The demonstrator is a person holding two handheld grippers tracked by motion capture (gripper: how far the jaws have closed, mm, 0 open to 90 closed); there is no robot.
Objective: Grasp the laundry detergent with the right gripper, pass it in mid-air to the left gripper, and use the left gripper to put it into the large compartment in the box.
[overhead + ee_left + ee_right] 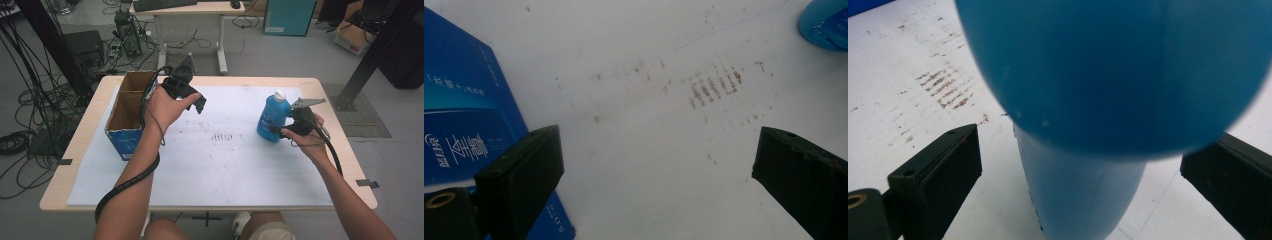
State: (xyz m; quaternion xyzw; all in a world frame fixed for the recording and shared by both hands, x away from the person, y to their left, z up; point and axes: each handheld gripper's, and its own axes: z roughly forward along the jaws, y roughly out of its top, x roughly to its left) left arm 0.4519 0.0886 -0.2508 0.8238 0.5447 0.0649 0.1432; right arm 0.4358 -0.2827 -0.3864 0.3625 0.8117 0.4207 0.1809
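Blue bottle (272,119) tilted, cap up-right, between right gripper's (286,129) wide fingers; left gripper (196,100) wide, bare tabletop (225,165) between.

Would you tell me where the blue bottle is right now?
In the high view, the blue bottle stands right of centre on the white mat, at the right gripper.

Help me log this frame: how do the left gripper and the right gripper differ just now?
The left gripper hangs above bare white table by the cardboard box, nothing between its jaws; the right gripper straddles the blue bottle, its jaws wide of the bottle's sides. The left sits higher than the right. Both are open.
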